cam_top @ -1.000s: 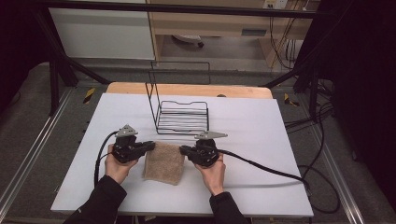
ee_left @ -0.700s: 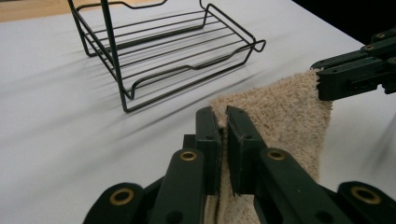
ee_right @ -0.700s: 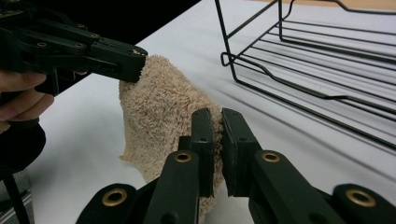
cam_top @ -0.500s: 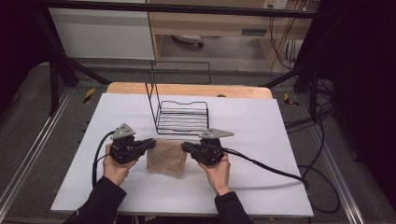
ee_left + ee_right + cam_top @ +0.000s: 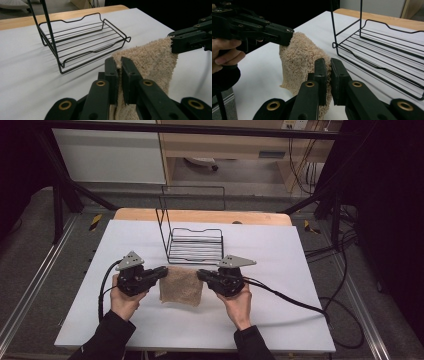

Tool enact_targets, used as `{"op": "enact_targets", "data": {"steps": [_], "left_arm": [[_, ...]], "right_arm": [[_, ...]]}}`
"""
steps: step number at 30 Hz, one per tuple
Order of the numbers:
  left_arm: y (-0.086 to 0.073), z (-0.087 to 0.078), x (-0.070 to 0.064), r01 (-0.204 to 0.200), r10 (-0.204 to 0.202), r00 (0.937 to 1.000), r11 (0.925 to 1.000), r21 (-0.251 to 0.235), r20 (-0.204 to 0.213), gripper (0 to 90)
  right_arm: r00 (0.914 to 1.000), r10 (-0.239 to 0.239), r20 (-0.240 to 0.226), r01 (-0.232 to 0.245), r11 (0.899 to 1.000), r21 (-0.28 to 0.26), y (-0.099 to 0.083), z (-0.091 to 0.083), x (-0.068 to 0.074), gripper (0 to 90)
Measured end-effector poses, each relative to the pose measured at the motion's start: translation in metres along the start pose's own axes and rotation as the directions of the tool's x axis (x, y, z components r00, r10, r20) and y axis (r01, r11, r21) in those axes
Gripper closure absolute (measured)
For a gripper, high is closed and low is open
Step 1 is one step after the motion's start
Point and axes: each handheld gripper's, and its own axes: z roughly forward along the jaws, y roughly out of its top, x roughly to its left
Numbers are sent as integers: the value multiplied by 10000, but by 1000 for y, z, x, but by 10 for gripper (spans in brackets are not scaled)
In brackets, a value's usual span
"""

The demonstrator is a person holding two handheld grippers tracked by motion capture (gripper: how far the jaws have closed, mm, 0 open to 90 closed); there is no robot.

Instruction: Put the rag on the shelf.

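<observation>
Looking down from the high view, I have the beige towel (image 5: 181,286) strung between my two tongs: my left gripper (image 5: 159,271) pinches its left top corner, my right gripper (image 5: 202,274) its right top corner. The cloth hangs down toward the white table (image 5: 280,255), just in front of the wire rack (image 5: 196,245), with its lower edge seeming to rest on the tabletop. The rack holds nothing.

In the left gripper view, my jaws stand almost closed, only the thickness of the towel (image 5: 150,57) between them, biting the very edge of the corner. Across from me the right gripper (image 5: 175,42) clamps the other corner, and the wire rack (image 5: 82,40) lies just beyond.

In the right gripper view, it's the same story: jaws nearly shut on a thin bit of towel (image 5: 299,57), and the left gripper (image 5: 287,35) gripping the far corner, the wire rack (image 5: 382,47) close by at the side.

My worry is the shallow bite. If I pull my hands apart too hard, a corner could slip out and the towel would flop. Lifting it toward the rack, the hanging edge could also snag on the front wire, drag the light frame, or tip it.
</observation>
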Motion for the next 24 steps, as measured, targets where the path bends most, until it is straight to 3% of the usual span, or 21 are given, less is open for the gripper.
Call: {"op": "enact_targets", "data": {"steps": [24], "left_arm": [[29,-11,-21,-248,252,9997,9940,-1062,21,835]], "right_arm": [[9977,-602,298,626,9939,-906,27,-34,7,845]]}}
